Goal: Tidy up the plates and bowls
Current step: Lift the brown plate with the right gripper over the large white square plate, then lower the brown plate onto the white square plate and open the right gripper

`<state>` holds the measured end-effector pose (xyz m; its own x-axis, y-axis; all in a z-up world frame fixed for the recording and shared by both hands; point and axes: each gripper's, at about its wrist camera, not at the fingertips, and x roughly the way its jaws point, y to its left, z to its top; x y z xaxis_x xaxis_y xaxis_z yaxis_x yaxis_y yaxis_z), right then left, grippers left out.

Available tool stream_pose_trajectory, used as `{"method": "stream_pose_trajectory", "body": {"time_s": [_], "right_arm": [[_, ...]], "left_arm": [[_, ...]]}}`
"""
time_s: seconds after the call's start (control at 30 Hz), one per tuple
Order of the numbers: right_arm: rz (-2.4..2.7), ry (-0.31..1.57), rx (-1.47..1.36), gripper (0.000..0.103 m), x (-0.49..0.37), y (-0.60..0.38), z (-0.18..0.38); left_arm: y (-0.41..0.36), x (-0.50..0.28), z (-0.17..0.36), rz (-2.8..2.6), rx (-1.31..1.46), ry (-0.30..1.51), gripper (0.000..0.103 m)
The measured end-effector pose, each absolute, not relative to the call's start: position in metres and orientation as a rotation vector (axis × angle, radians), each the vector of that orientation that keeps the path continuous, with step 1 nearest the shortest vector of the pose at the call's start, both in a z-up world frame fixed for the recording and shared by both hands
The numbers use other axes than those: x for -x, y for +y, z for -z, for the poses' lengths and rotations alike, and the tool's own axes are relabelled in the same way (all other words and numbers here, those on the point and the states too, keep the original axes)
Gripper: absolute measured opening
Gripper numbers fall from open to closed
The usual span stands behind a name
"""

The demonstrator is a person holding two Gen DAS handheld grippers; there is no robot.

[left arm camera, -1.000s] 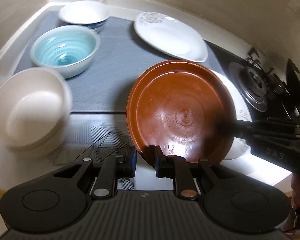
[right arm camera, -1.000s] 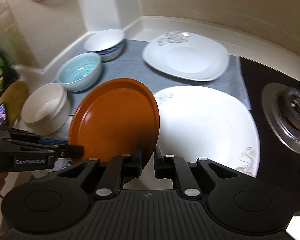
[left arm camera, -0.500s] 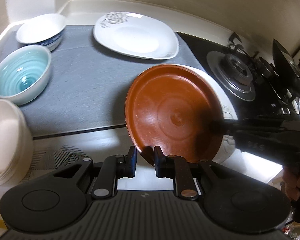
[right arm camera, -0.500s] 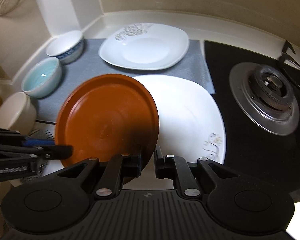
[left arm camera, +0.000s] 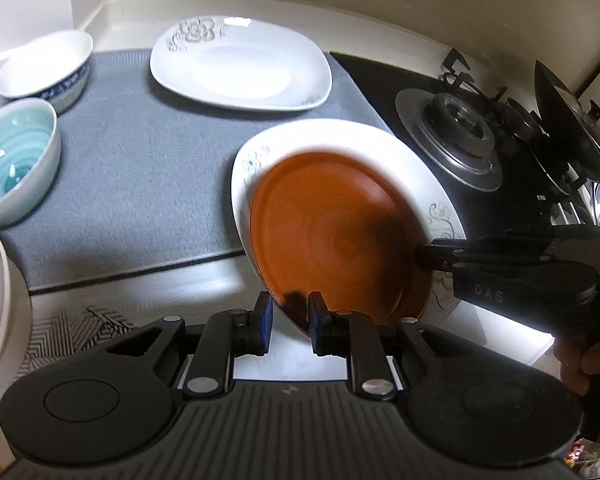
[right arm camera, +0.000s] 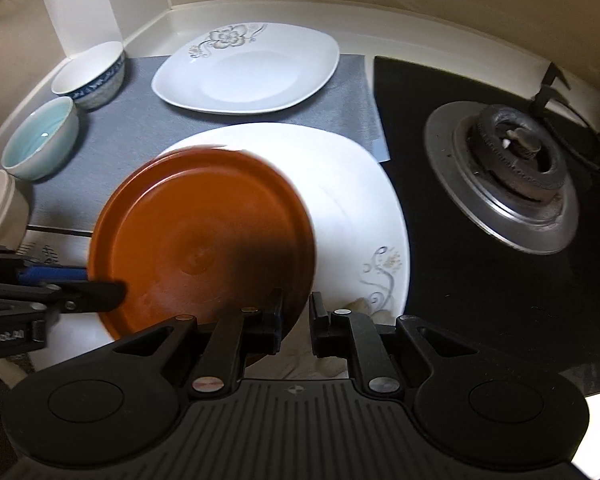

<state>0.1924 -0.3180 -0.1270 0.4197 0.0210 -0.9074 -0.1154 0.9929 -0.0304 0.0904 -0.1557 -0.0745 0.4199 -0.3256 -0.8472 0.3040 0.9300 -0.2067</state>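
Both grippers are engaged with 1 brown plate (right arm camera: 204,236): the left gripper (left arm camera: 290,322) is pinching its near-left rim, and the right gripper (right arm camera: 296,320) is set at the opposite rim, its jaws parted with the rim seemingly between them; whether they actually bite cannot be told. For a clean stack, the plate should be levelled and lowered centred onto the large white plate (right arm camera: 352,184) directly beneath, both rims being let go only once it is seated. The brown plate is held tilted just above that white plate, beside the gas burner (right arm camera: 508,168), with a second white plate (right arm camera: 252,76) and 2 bowls farther back.
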Motion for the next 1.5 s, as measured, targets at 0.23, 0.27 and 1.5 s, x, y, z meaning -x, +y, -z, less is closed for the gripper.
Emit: {"method": "stream_pose_trajectory", "body": {"time_s": [0.23,0.27,1.5], "right_arm": [[-0.029,1.102,0.086,0.049,-0.196,-0.324,0.118],[-0.035,1.095,0.085,0.052,-0.196,-0.323,0.116],[-0.020,1.092,0.092,0.075,-0.228,-0.303,0.154]], "left_arm": [[-0.142,-0.076,0.054,0.349,0.011,0.935,0.089],[-0.138,-0.073,0.051,0.341,0.016,0.916,0.093],[-0.081,-0.048,0.044,0.196,0.058,0.964,0.103]]}}
